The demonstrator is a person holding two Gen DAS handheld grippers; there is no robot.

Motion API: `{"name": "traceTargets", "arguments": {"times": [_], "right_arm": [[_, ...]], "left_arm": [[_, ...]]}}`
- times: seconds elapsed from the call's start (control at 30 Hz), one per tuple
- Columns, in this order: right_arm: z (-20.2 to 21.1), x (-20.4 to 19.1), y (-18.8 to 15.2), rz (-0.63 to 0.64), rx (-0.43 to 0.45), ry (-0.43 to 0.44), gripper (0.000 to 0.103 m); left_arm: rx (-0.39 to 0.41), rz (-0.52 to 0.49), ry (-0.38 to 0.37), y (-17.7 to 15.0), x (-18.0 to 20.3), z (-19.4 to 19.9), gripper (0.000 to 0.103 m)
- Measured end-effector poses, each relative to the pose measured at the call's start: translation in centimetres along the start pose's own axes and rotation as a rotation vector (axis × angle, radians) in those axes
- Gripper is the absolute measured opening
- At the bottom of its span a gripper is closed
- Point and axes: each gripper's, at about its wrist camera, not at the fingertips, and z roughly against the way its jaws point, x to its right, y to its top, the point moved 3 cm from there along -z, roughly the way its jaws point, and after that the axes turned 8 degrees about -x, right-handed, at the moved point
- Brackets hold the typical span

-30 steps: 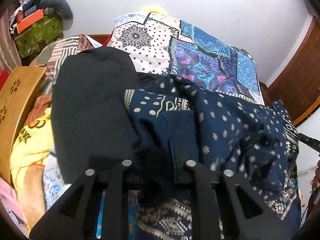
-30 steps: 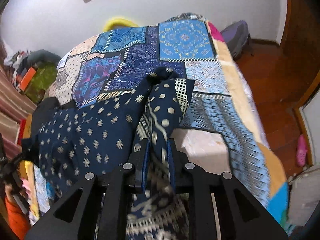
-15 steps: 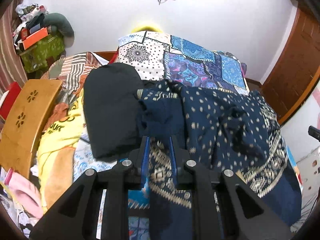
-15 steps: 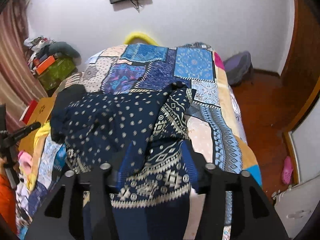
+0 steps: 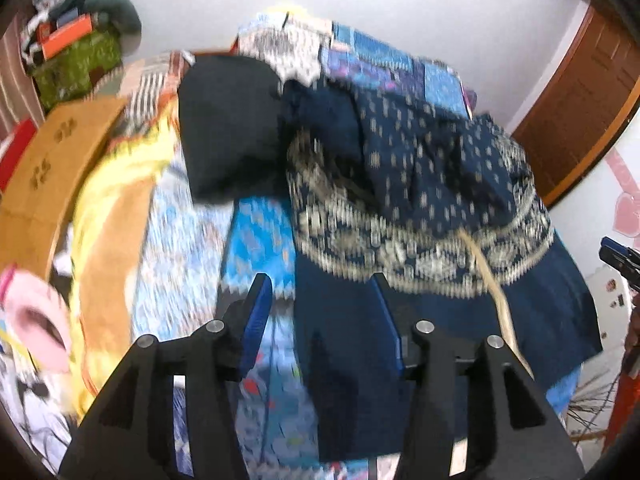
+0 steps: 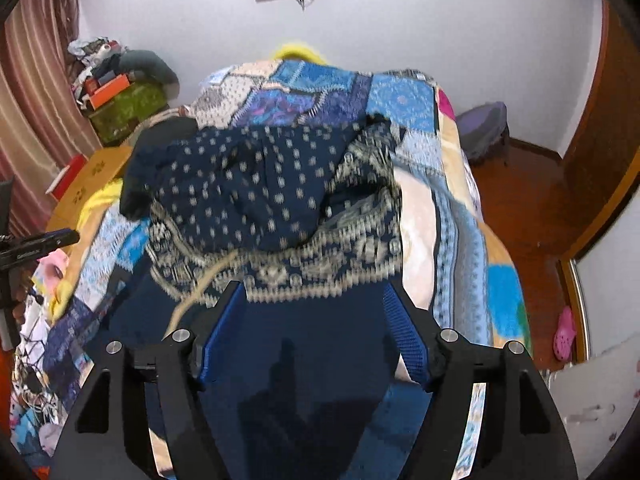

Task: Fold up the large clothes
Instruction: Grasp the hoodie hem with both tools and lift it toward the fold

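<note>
A large navy garment with cream dots and a patterned cream band (image 5: 420,208) lies bunched on the patchwork bedspread (image 5: 260,240); it also shows in the right wrist view (image 6: 272,200). My left gripper (image 5: 320,300) is open and empty above the garment's plain navy hem. My right gripper (image 6: 316,308) is open and empty above the same hem. A thin tan cord (image 5: 492,288) lies across the hem. Both views are motion-blurred.
A black garment (image 5: 228,128) lies left of the navy one. Yellow clothing (image 5: 116,200) and a wooden board (image 5: 44,184) are at the bed's left side. A green box with clutter (image 6: 124,108) stands by the wall. A wooden door (image 5: 576,100) and floor (image 6: 528,208) are to the right.
Both grippers have opened and let go of the navy garment, which has dropped onto the bed. Both grippers have pulled back toward the foot of the bed.
</note>
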Motion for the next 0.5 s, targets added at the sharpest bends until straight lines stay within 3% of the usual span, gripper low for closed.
{"name": "traceTargets", "arguments": {"times": [0.2, 0.5], "right_arm": [[-1.2, 0.7, -2.8, -0.031, -0.069, -0.015, 0.067], [-2.5, 2.3, -6.2, -0.129, -0.143, 0.005, 0.067]], "left_arm": [[-0.127, 0.068, -0.069, -4.9, -0.6, -3.8, 0.049], [-0.243, 0.190, -0.189, -8.7, -0.8, -8.1, 0.049]]}}
